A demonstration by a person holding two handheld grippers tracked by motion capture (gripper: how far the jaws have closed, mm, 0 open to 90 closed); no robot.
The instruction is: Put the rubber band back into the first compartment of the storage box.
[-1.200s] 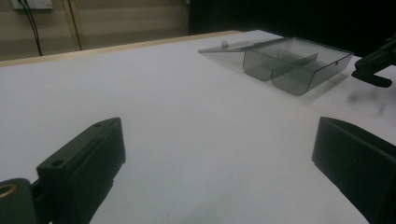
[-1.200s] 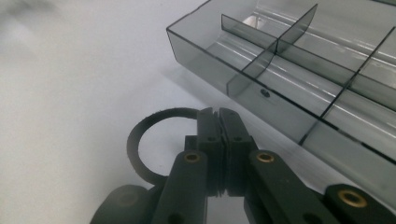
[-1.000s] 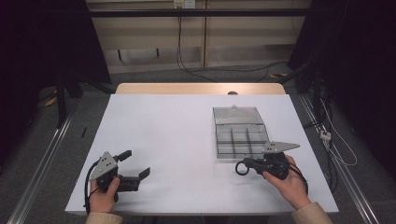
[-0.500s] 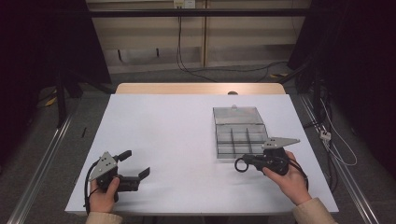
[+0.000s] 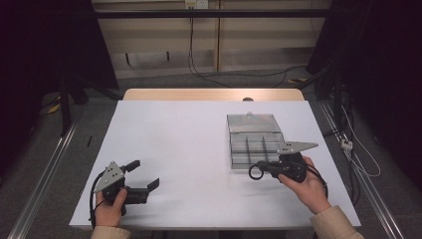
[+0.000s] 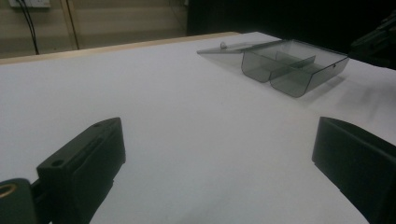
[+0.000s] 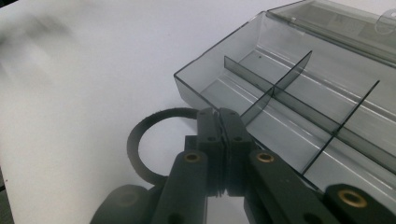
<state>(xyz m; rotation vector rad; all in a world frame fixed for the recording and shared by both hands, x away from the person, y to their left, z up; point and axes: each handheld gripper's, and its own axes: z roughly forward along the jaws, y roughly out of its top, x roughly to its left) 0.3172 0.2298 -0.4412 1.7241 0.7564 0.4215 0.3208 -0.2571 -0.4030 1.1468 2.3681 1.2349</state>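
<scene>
A clear grey compartment box point(image 5: 256, 144) lies open at the table's right, its lid point(image 5: 251, 121) flat behind it and its sections empty. My right gripper point(image 5: 267, 168) is at the box's near left corner, shut on a black ring point(image 5: 255, 172) that sticks out to the left. In the right gripper view the jaws of the right gripper point(image 7: 219, 116) pinch the ring point(image 7: 135, 144) just over the box point(image 7: 233, 88) corner. My left gripper point(image 5: 147, 173) rests open near the front left edge. The left gripper point(image 6: 219, 154) has bare table between its jaws, with the box point(image 6: 294, 63) far off.
The white table point(image 5: 189, 139) has a wooden strip point(image 5: 214, 94) along its far edge. Metal rails run along the floor on both sides, and cables lie on the floor to the right and behind.
My right gripper has carried the black ring a little away from the person, closer to the box's near left corner. The left gripper has stayed put.
</scene>
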